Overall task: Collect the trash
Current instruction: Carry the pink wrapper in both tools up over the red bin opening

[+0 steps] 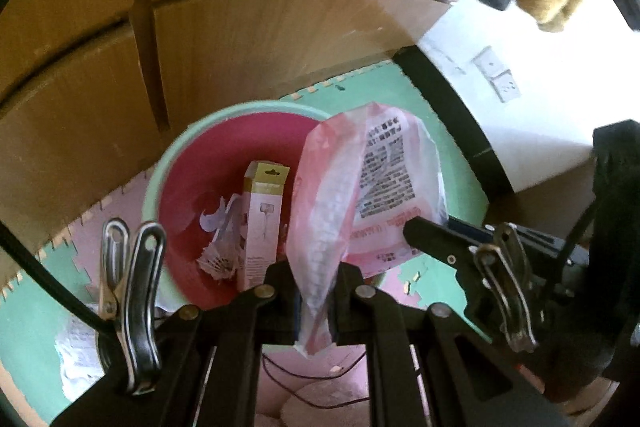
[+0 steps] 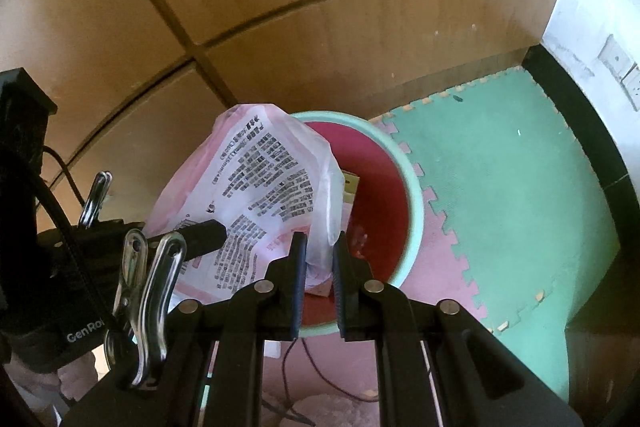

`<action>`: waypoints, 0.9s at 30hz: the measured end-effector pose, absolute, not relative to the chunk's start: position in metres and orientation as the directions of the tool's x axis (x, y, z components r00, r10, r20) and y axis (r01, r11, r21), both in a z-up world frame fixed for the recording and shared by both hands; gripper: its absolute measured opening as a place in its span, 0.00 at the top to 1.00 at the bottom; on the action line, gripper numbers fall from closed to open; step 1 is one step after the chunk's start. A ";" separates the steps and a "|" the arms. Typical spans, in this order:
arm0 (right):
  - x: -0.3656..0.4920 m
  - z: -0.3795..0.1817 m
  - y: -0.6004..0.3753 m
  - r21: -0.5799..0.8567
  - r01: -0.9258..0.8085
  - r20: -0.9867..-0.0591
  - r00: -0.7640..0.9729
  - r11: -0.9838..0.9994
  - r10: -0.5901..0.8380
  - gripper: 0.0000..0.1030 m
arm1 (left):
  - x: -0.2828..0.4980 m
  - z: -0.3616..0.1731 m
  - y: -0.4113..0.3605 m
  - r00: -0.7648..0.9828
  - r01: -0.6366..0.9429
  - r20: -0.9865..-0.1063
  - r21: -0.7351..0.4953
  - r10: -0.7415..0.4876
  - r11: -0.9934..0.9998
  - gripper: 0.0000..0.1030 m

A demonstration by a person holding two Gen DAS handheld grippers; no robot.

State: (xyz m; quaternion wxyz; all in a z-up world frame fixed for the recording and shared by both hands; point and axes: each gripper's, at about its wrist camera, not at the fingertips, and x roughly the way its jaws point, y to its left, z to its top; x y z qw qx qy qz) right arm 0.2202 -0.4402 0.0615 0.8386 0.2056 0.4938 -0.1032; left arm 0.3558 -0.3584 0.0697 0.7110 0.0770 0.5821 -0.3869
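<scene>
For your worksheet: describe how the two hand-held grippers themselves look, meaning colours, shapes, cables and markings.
Both the left gripper and the right gripper are matte black, with scissor-like linkage arms joined by silver round rivets and flat finger pads. Shiny metal spring clips sit to one side. Black cables trail off; white "GenRo" lettering marks one body.

Printed pink plastic bag (image 1: 360, 195) above red bin (image 1: 224, 163)

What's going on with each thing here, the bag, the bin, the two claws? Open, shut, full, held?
Pink plastic bag: held up over the bin, pinched by both grippers.
Left gripper: shut on the bag's edge.
Right gripper: shut on another edge of the bag.
Bin: upright, open-topped, partly filled.
Small box: standing on end inside the bin.
Crumpled paper: lying in the bin beside the box.
</scene>
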 end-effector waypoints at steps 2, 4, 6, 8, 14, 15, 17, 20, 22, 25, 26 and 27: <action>0.222 0.055 -0.446 0.251 0.366 -0.869 0.493 0.896 0.042 0.87 | 0.357 0.061 -0.365 0.026 0.618 -0.895 -0.335 -0.445 0.711 0.91; 0.224 0.047 -0.452 0.240 0.346 -0.869 0.492 0.907 0.042 0.87 | 0.358 0.052 -0.371 0.026 0.594 -0.901 -0.334 -0.433 0.732 0.91; 0.227 0.038 -0.456 0.227 0.329 -0.873 0.486 0.917 0.042 0.87 | 0.359 0.043 -0.376 0.030 0.578 -0.910 -0.323 -0.414 0.750 0.91; 0.228 0.028 -0.460 0.227 0.322 -0.877 0.479 0.919 0.049 0.87 | 0.358 0.035 -0.381 0.031 0.563 -0.919 -0.308 -0.393 0.767 0.91; 0.232 0.001 -0.470 0.231 0.309 -0.894 0.441 0.922 0.077 0.87 | 0.359 0.011 -0.395 0.008 0.530 -0.939 -0.287 -0.343 0.798 0.91; 0.233 -0.003 -0.473 0.236 0.312 -0.897 0.434 0.920 0.083 0.87 | 0.359 0.007 -0.397 0.007 0.530 -0.942 -0.281 -0.336 0.800 0.91; 0.233 -0.008 -0.477 0.240 0.312 -0.900 0.427 0.919 0.090 0.87 | 0.358 0.004 -0.402 0.005 0.529 -0.945 -0.274 -0.327 0.803 0.91; 0.232 -0.013 -0.482 0.239 0.310 -0.904 0.417 0.920 0.095 0.87 | 0.359 -0.002 -0.405 0.003 0.517 -0.950 -0.266 -0.312 0.814 0.89; 0.231 -0.016 -0.485 0.246 0.303 -0.903 0.418 0.921 0.104 0.87 | 0.360 -0.003 -0.408 0.006 0.511 -0.954 -0.255 -0.300 0.821 0.86; 0.230 -0.013 -0.489 0.251 0.293 -0.898 0.427 0.923 0.108 0.87 | 0.361 -0.004 -0.411 0.009 0.501 -0.959 -0.240 -0.283 0.831 0.78; 0.231 -0.012 -0.490 0.252 0.293 -0.897 0.428 0.922 0.109 0.87 | 0.362 -0.004 -0.412 0.012 0.497 -0.961 -0.234 -0.275 0.836 0.77; 0.231 -0.012 -0.491 0.254 0.294 -0.896 0.429 0.921 0.110 0.87 | 0.364 -0.004 -0.412 0.014 0.492 -0.963 -0.227 -0.269 0.840 0.76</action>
